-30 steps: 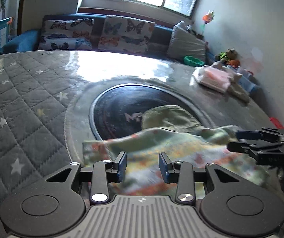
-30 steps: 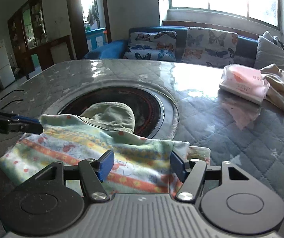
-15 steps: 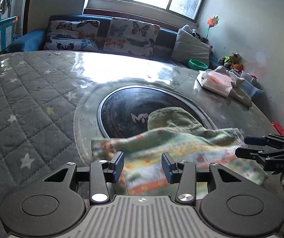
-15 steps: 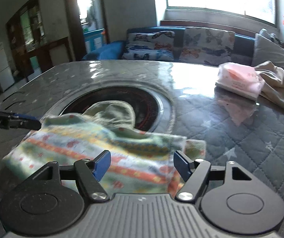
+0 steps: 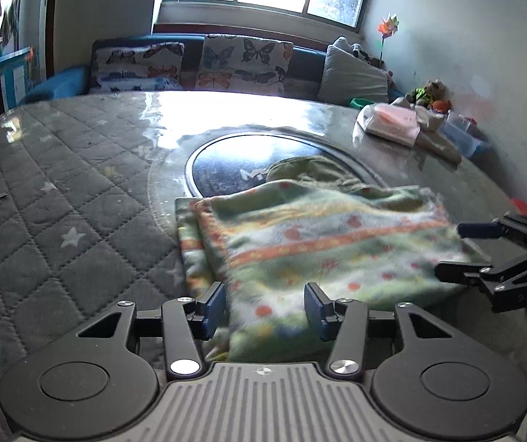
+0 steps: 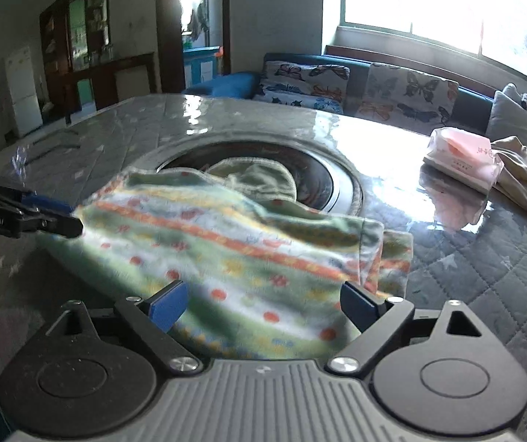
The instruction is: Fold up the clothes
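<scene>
A patterned garment [image 5: 318, 243], green and white with orange stripes and red dots, lies folded in layers on the table; it looks blurred. Its near edge runs between the fingers of my left gripper [image 5: 265, 309], which stands open and does not clamp it. From the right wrist view the same garment [image 6: 226, 250] reaches in between the wide-apart fingers of my right gripper [image 6: 263, 305], open too. The left gripper [image 6: 42, 217] shows at the garment's left corner, and the right gripper [image 5: 477, 250] at its right edge. An olive cloth part [image 5: 311, 169] pokes out behind.
The table [image 5: 61, 184] has a grey quilted star cover with a dark round inset [image 5: 226, 162] in its middle. A pink-white packet [image 6: 462, 156] and a beige cloth [image 6: 524, 173] lie at the far right. A sofa with butterfly cushions [image 5: 241, 59] stands behind.
The garment has come nearer to both grippers and its top layer now lies folded over, with a doubled edge. The right gripper's fingers have spread wider.
</scene>
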Motion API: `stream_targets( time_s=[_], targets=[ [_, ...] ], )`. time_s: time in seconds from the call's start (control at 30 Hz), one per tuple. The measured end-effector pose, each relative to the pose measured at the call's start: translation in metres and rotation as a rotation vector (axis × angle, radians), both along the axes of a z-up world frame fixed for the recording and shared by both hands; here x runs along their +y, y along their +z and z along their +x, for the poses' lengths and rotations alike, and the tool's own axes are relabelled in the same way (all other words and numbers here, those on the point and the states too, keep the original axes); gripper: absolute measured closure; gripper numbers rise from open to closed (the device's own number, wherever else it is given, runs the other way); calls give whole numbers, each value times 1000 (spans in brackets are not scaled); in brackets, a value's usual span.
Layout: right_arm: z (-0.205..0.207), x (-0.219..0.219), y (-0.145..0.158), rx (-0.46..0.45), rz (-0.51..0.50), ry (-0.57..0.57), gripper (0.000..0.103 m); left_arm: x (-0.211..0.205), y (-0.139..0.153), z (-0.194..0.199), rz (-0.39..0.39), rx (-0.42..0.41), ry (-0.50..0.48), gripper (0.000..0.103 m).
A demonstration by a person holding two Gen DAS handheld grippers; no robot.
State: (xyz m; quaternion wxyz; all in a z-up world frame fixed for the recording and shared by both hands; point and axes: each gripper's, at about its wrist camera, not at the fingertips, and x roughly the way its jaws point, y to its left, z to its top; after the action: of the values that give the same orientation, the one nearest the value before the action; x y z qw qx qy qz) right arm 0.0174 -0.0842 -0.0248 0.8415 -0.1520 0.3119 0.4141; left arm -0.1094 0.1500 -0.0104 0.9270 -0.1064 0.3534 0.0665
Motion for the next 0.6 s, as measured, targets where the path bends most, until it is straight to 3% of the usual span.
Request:
stream_targets(
  time_s=[0.17, 0.37, 0.5, 0.6],
  targets=[
    [-8, -3, -1, -21, -20, 7, 10, 0, 4, -7, 16, -11, 7, 50],
    [-10, 7, 9, -48, 14, 24, 6, -17, 18, -5, 1, -78, -67, 50],
    [-12, 19, 3, -39, 2, 45, 6, -35, 10, 7, 12, -55, -118, 51],
    [-15, 21, -2, -31, -12, 48, 5, -45, 1, 10, 74, -32, -133, 51]
  ],
)
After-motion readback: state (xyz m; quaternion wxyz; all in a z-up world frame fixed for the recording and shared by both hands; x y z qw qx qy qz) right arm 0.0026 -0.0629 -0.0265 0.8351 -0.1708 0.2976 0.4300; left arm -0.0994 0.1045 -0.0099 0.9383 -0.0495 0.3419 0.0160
